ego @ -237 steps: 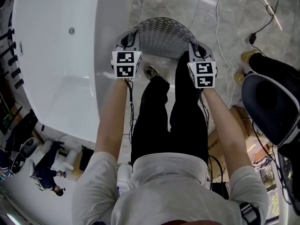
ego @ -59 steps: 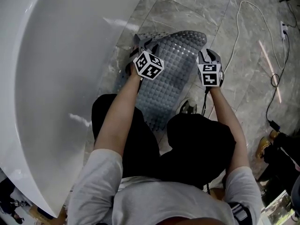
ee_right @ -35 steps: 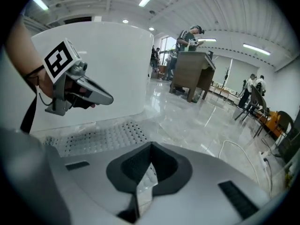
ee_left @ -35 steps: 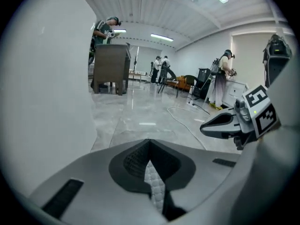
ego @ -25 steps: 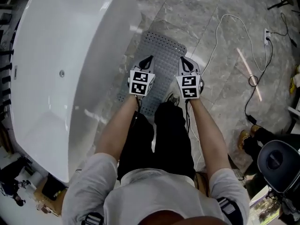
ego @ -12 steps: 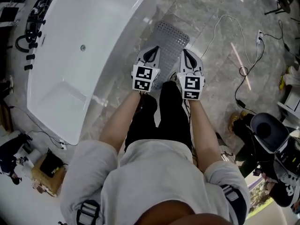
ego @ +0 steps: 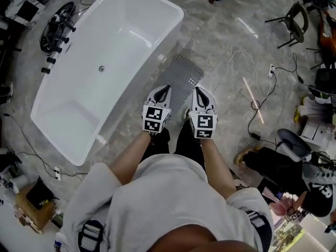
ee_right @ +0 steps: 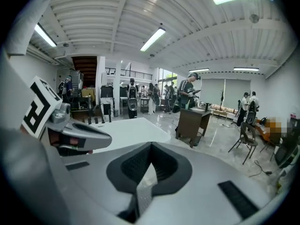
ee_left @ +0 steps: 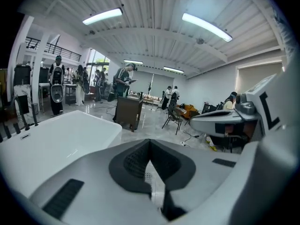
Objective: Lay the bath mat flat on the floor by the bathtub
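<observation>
- Both the left gripper (ego: 164,90) and right gripper (ego: 198,91) are pressed together, empty.
- The perforated grey bath mat (ego: 185,79) lies flat just beside the bathtub (ego: 105,72).
- Likely light, floppy rubber; pinch two corners of one end.

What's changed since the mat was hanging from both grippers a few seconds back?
The bath mat was let go: it went from hanging between the grippers to lying flat on the floor beside the bathtub. The left gripper and right gripper have since risen well clear of it, jaws shut and empty, as the person stood up. The bathtub stayed put.
</observation>
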`<state>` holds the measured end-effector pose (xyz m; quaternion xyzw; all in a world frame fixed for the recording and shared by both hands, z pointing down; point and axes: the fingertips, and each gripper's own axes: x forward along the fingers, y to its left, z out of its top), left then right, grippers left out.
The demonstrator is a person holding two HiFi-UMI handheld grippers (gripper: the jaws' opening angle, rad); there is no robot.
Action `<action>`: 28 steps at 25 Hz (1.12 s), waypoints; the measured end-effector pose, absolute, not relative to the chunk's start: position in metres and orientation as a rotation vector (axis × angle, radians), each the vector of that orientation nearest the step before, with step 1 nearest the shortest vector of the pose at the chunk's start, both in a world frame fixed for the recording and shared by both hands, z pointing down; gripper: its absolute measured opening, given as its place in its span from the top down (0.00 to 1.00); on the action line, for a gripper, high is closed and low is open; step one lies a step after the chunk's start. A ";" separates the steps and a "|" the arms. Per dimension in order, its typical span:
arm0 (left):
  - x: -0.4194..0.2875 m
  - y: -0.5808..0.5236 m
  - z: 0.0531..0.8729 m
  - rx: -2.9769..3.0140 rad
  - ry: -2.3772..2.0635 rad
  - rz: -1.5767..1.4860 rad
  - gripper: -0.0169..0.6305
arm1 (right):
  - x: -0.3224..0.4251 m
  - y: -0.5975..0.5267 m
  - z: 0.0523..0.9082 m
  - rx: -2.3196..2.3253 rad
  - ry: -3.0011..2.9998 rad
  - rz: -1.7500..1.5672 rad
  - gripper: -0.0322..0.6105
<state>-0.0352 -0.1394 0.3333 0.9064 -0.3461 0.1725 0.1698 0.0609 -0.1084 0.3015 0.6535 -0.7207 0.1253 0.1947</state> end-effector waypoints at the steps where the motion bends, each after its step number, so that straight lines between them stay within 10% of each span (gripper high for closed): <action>1: -0.041 -0.132 0.329 2.570 -0.991 0.491 0.96 | 0.060 -0.103 0.293 1.849 -2.021 0.346 0.94; 28: -0.046 0.062 0.182 2.549 -1.467 0.200 0.96 | 0.052 0.070 0.167 1.638 -2.393 0.022 0.94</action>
